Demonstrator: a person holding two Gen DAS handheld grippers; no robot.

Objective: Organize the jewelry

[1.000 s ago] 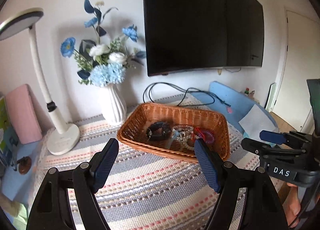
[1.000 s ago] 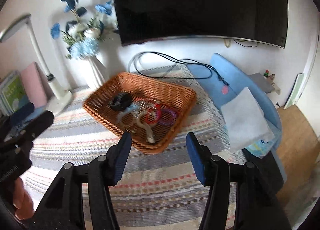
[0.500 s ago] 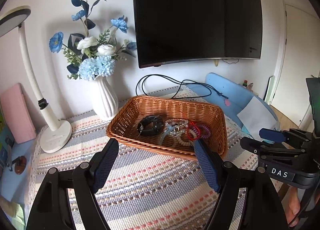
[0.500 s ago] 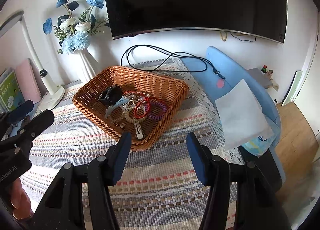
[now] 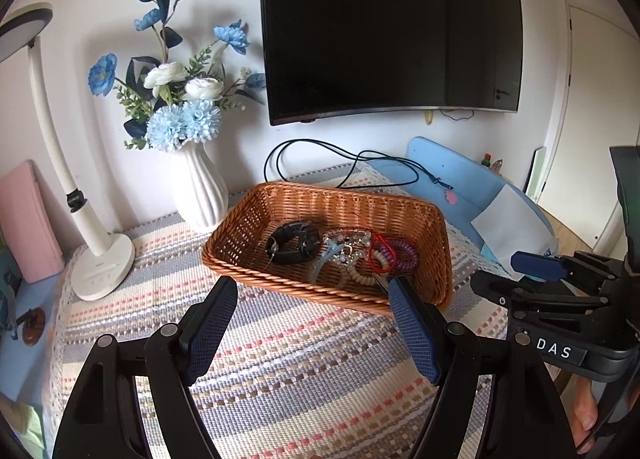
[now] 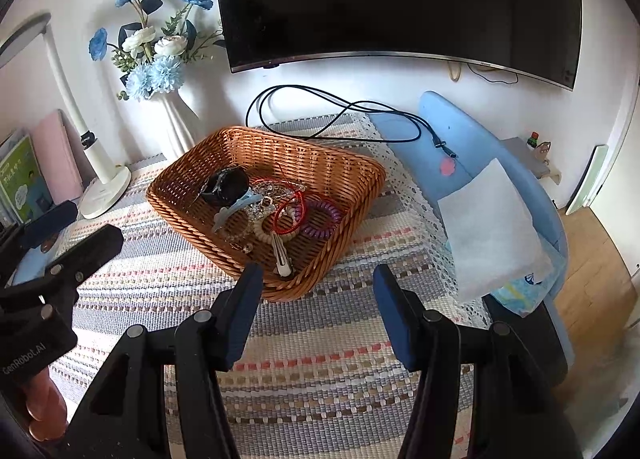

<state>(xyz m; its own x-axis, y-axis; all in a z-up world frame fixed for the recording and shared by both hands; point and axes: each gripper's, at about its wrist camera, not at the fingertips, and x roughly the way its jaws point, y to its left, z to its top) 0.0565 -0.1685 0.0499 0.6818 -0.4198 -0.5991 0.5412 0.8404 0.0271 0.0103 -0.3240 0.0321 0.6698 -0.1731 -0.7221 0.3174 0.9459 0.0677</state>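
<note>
wicker basket lying crosswise, hair clip pointing nearward

Orange-brown wicker basket sits on a cloth striped grey, cream and pink. Inside: a black band, a red cord loop, a purple coil. White ribbed vase, blue and white flowers.

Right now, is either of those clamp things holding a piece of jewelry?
No, the left gripper and right gripper both hang open and empty short of the wicker basket.
</note>
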